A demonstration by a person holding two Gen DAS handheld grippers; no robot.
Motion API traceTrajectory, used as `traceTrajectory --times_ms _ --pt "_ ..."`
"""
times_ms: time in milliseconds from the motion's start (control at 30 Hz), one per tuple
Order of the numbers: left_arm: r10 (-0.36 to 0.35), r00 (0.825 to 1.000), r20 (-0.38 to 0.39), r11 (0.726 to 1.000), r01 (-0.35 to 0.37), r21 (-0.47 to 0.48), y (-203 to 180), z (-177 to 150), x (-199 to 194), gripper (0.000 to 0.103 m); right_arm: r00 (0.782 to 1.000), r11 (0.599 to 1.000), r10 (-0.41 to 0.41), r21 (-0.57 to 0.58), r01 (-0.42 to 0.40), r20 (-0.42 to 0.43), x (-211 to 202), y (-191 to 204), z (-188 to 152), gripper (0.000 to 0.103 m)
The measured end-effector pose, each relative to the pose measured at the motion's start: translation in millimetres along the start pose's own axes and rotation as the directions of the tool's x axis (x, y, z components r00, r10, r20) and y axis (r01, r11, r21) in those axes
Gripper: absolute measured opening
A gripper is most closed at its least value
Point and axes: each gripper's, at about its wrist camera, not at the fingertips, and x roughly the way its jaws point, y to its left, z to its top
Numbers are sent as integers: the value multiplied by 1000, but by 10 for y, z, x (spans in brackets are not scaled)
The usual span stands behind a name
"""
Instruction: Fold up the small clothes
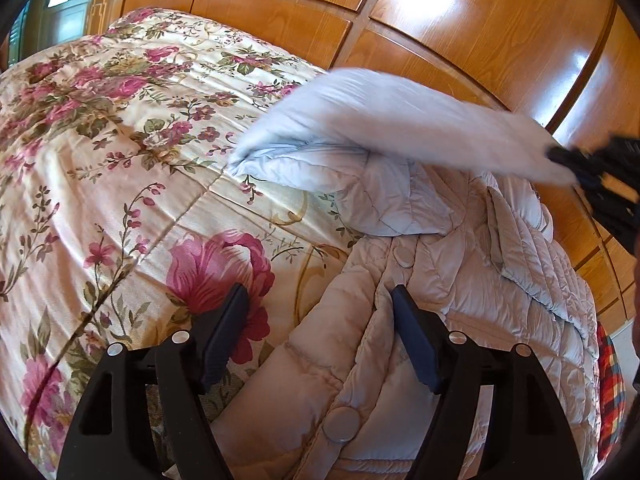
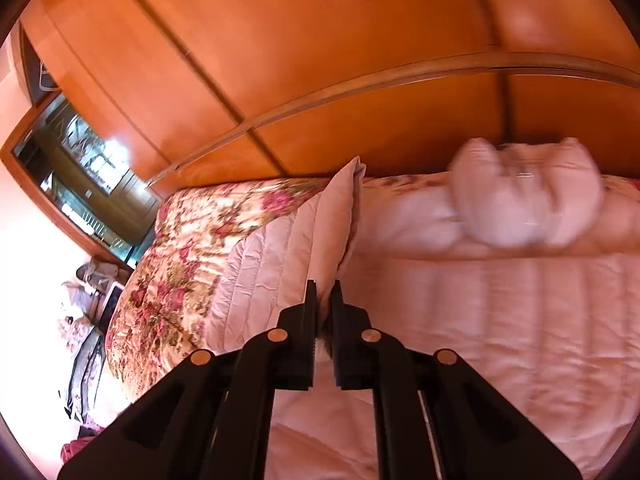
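The right gripper (image 2: pixel 323 292) is clamped on the sleeve (image 1: pixel 400 120) of the pale quilted jacket (image 1: pixel 400 320), which lies on the floral bedspread (image 1: pixel 100 140) just ahead of the left gripper (image 1: pixel 320 300), whose fingers gape with nothing between them. The sleeve is blurred, so its exact lie is uncertain. To fold well, carry it across the jacket's body, keep it taut, and pin the front with the free gripper.

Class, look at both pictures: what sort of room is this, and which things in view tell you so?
Most likely a bedroom: a bed under a floral bedspread, tall wooden wardrobe doors right behind it, and a padded jacket laid out on the bed for folding.
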Motion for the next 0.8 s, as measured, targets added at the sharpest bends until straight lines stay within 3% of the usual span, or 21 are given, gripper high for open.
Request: traceTrajectory --times_ms 333,500,633,733,800 --pt "14 1000 -5 1000 -14 9 -2 -4 6 73 988 986 -137 100 130 74 -702 -849 -141 6" --pt "97 994 -52 993 -94 69 -155 61 29 73 985 976 -156 166 142 73 -936 -1233 -208 6" --pt "68 997 -42 990 -62 127 -402 220 -1 73 982 973 -173 171 157 79 -993 -1321 -240 5" --pt "141 990 -10 961 -134 243 -654 343 111 74 976 967 -192 188 170 103 -1118 -1410 -259 5" --pt "218 976 9 940 -213 266 -683 455 238 74 970 963 -213 191 188 117 -1190 -1454 -275 5"
